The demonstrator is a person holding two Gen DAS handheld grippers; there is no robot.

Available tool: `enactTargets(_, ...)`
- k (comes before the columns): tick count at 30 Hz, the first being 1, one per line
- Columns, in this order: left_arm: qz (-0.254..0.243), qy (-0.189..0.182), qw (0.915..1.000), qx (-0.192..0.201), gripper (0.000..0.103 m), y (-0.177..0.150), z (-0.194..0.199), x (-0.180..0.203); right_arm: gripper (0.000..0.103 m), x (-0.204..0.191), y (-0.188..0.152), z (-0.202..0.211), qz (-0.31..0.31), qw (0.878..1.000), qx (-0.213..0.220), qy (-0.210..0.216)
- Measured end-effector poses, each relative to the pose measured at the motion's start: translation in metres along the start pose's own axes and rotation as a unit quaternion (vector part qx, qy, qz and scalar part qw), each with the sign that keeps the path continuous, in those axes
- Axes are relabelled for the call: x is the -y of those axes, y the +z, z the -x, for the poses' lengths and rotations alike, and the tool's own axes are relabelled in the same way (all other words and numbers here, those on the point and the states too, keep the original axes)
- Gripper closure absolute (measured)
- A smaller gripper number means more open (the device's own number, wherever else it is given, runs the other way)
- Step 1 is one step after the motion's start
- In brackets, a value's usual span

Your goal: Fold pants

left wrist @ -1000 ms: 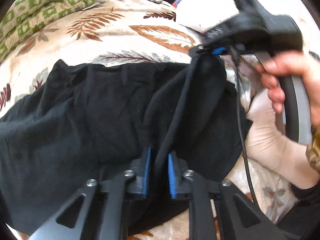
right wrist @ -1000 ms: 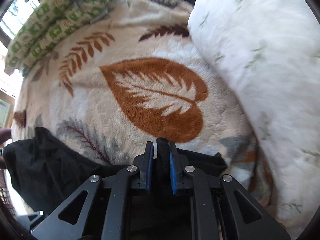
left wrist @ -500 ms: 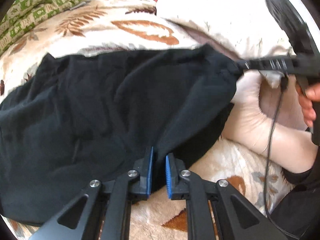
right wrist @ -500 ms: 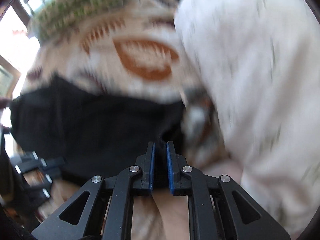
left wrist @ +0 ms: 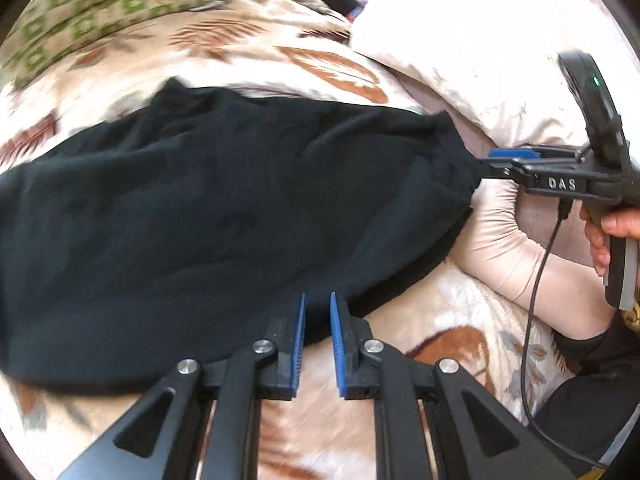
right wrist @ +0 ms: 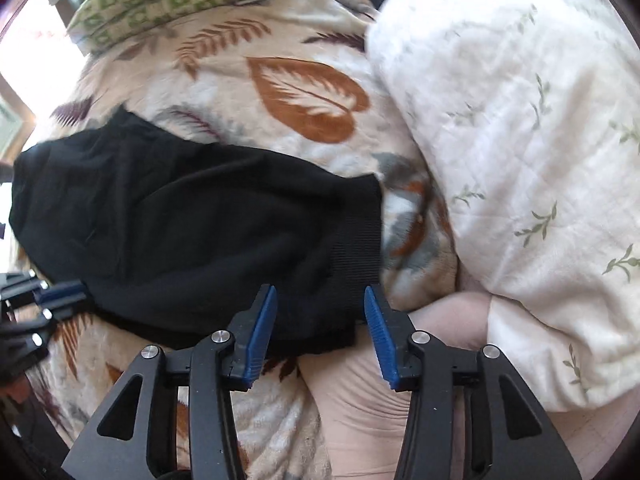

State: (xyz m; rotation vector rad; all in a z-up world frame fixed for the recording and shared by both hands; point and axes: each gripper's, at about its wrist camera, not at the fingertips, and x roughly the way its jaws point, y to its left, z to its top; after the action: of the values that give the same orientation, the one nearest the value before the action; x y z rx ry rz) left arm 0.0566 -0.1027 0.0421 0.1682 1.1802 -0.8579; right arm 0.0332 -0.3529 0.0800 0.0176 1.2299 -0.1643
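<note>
Two grippers work black fabric pants (left wrist: pixel 224 208) lying on a leaf-patterned fleece blanket (right wrist: pixel 304 96): left gripper (left wrist: pixel 317 312) fingers pinch its edge, right gripper (right wrist: pixel 320 312) fingers gape wide, holding nothing.

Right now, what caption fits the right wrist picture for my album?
Open right gripper hovering at the ribbed cuff of black pants on a leaf-print blanket, beside a white quilt.

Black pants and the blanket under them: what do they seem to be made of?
Black pants: apparently a soft matte knit, perhaps fleece or jersey; the ribbed band at the edge suggests stretch knit. Blanket: plush, fuzzy pile with printed brown leaves, likely synthetic fleece. Fibre content of either cannot be confirmed.
</note>
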Motion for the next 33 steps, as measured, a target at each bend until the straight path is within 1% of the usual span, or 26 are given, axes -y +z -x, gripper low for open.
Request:
enactTargets(1, 0.013, 0.001, 0.9999, 0.003, 0.082, -0.004, 0.003, -0.009, 0.056, -0.010, -0.002, 0.004, 0.020, 1.000, 0.014, 0.007)
enactTargets(2, 0.032, 0.001, 0.9995, 0.005, 0.078, -0.008, 0.007, -0.020, 0.053, -0.016, -0.005, 0.006, 0.033, 0.999, 0.022, 0.024)
enactTargets(3, 0.053, -0.001, 0.9986, 0.008, 0.076, -0.012, 0.012, -0.033, 0.049, -0.024, -0.009, 0.006, 0.051, 0.997, 0.025, 0.053)
enactTargets(4, 0.072, -0.001, 0.9973, 0.011, 0.076, -0.013, 0.014, -0.046, 0.048, -0.029, -0.012, 0.003, 0.062, 0.995, 0.024, 0.070)
enactTargets(5, 0.089, 0.002, 0.9959, 0.015, 0.076, -0.016, 0.018, -0.057, 0.048, -0.043, -0.018, -0.002, 0.085, 0.992, 0.018, 0.095)
enactTargets(6, 0.104, 0.007, 0.9944, 0.018, 0.076, -0.019, 0.022, -0.068, 0.048, -0.055, -0.025, -0.007, 0.106, 0.988, 0.015, 0.111)
enactTargets(7, 0.115, 0.011, 0.9932, 0.020, 0.076, -0.019, 0.024, -0.076, 0.048, -0.068, -0.032, -0.010, 0.132, 0.983, 0.014, 0.123)
enactTargets(9, 0.127, 0.014, 0.9915, 0.026, 0.076, -0.018, 0.029, -0.089, 0.048, -0.089, -0.043, -0.013, 0.178, 0.975, 0.023, 0.133)
enactTargets(10, 0.127, 0.021, 0.9913, 0.027, 0.076, -0.014, 0.029, -0.092, 0.048, -0.100, -0.049, -0.015, 0.205, 0.969, 0.033, 0.130)
enactTargets(11, 0.125, 0.035, 0.9912, 0.027, 0.076, -0.011, 0.029, -0.095, 0.048, -0.110, -0.053, -0.016, 0.227, 0.966, 0.048, 0.115)
enactTargets(12, 0.121, 0.050, 0.9910, 0.025, 0.076, -0.007, 0.029, -0.097, 0.048, -0.114, -0.053, -0.018, 0.234, 0.964, 0.058, 0.107)
enactTargets(14, 0.118, 0.069, 0.9905, 0.019, 0.076, 0.001, 0.025, -0.102, 0.049, -0.122, -0.053, -0.021, 0.238, 0.963, 0.079, 0.095)
enactTargets(16, 0.114, 0.096, 0.9888, 0.003, 0.076, 0.005, 0.019, -0.107, 0.060, -0.128, -0.053, -0.029, 0.258, 0.960, 0.081, 0.080)
enactTargets(17, 0.111, 0.105, 0.9883, -0.004, 0.076, 0.007, 0.015, -0.109, 0.063, -0.132, -0.055, -0.035, 0.272, 0.957, 0.078, 0.069)
enactTargets(19, 0.100, 0.119, 0.9878, -0.009, 0.076, 0.010, 0.010, -0.108, 0.080, -0.136, -0.058, -0.037, 0.290, 0.951, 0.092, 0.058)
enactTargets(20, 0.093, 0.130, 0.9871, -0.011, 0.076, 0.011, 0.009, -0.106, 0.087, -0.137, -0.058, -0.035, 0.292, 0.950, 0.097, 0.051)
enactTargets(21, 0.082, 0.148, 0.9855, -0.011, 0.076, 0.012, 0.009, -0.104, 0.092, -0.137, -0.059, -0.032, 0.293, 0.950, 0.102, 0.044)
enactTargets(23, 0.057, 0.195, 0.9792, -0.012, 0.076, 0.012, 0.011, -0.102, 0.094, -0.139, -0.062, -0.022, 0.292, 0.949, 0.109, 0.046)
enactTargets(24, 0.049, 0.209, 0.9765, -0.013, 0.076, 0.011, 0.012, -0.103, 0.094, -0.137, -0.063, -0.017, 0.288, 0.950, 0.105, 0.051)
enactTargets(26, 0.051, 0.218, 0.9746, -0.016, 0.076, 0.006, 0.016, -0.113, 0.095, -0.137, -0.066, -0.008, 0.274, 0.954, 0.095, 0.070)
enactTargets(27, 0.058, 0.214, 0.9749, -0.014, 0.076, 0.003, 0.019, -0.119, 0.095, -0.138, -0.068, -0.006, 0.266, 0.956, 0.088, 0.082)
enactTargets(28, 0.067, 0.205, 0.9764, -0.010, 0.076, 0.001, 0.022, -0.126, 0.095, -0.142, -0.069, -0.010, 0.267, 0.957, 0.081, 0.084)
enactTargets(30, 0.079, 0.189, 0.9788, -0.006, 0.076, -0.002, 0.026, -0.133, 0.094, -0.151, -0.076, -0.029, 0.283, 0.955, 0.064, 0.059)
enactTargets(31, 0.077, 0.188, 0.9791, -0.005, 0.076, -0.003, 0.027, -0.132, 0.094, -0.152, -0.076, -0.037, 0.282, 0.955, 0.063, 0.057)
enactTargets(32, 0.071, 0.192, 0.9788, -0.005, 0.076, -0.005, 0.028, -0.130, 0.094, -0.150, -0.077, -0.036, 0.277, 0.956, 0.073, 0.061)
enactTargets(33, 0.065, 0.193, 0.9791, -0.002, 0.076, -0.005, 0.030, -0.127, 0.093, -0.149, -0.077, -0.034, 0.272, 0.957, 0.073, 0.065)
